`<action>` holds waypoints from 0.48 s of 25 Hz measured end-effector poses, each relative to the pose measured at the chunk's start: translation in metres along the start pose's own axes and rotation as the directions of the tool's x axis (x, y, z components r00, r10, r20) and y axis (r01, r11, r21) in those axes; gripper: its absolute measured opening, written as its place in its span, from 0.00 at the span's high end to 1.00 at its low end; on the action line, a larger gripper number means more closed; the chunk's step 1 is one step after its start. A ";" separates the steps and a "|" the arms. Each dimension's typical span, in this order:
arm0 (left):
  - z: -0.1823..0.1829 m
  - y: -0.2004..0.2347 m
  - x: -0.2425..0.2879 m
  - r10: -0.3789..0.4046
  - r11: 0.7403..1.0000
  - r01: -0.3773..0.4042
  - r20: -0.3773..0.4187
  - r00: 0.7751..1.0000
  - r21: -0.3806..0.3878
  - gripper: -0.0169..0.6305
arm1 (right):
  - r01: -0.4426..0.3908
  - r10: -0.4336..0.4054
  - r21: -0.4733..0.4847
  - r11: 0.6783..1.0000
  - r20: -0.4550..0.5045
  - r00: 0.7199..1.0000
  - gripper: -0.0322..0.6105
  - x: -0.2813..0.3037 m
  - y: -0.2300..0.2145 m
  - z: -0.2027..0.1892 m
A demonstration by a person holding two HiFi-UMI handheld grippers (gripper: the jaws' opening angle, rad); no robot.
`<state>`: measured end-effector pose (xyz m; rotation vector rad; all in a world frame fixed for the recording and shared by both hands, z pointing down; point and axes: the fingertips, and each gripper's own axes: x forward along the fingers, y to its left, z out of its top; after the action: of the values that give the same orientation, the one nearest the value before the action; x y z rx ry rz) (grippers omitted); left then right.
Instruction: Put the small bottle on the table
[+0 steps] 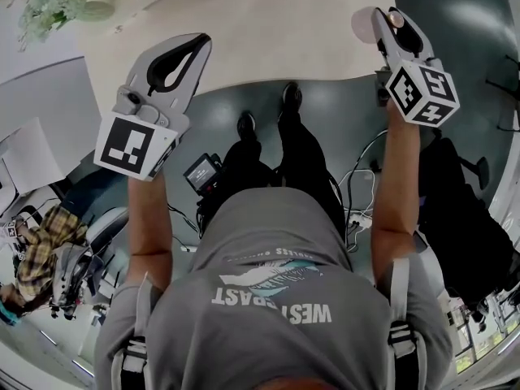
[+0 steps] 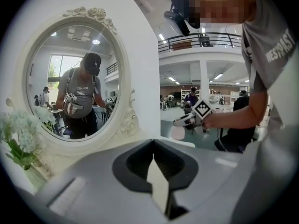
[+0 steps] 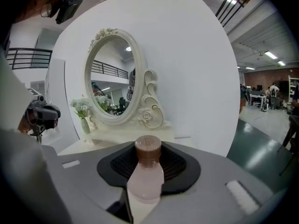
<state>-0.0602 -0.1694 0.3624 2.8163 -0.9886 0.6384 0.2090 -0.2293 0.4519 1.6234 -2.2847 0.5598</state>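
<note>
Table edge: clutching small bottle in right claw, left claw clenched empty; could tumble off if released.

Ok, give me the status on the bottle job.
Done: the small bottle is gripped in the right claw. In hand: it is held up facing the white table, not yet on it. Left: set it down and release. The left claw is shut, empty.
</note>
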 end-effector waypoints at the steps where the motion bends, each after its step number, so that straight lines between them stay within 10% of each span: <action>1: -0.003 0.001 0.001 0.000 1.000 0.000 -0.012 1.000 -0.002 0.97 | -0.001 0.001 0.001 1.000 -0.005 1.000 0.74 0.004 -0.002 -0.004; 12: -0.032 0.014 0.025 0.004 0.999 -0.005 -0.038 0.999 -0.032 0.97 | 0.003 -0.003 0.007 1.000 -0.060 0.998 0.74 0.051 -0.025 -0.050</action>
<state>-0.0626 -0.1886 0.4011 2.7642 -0.9895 0.6677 0.2166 -0.2561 0.5220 1.5911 -2.2388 0.6083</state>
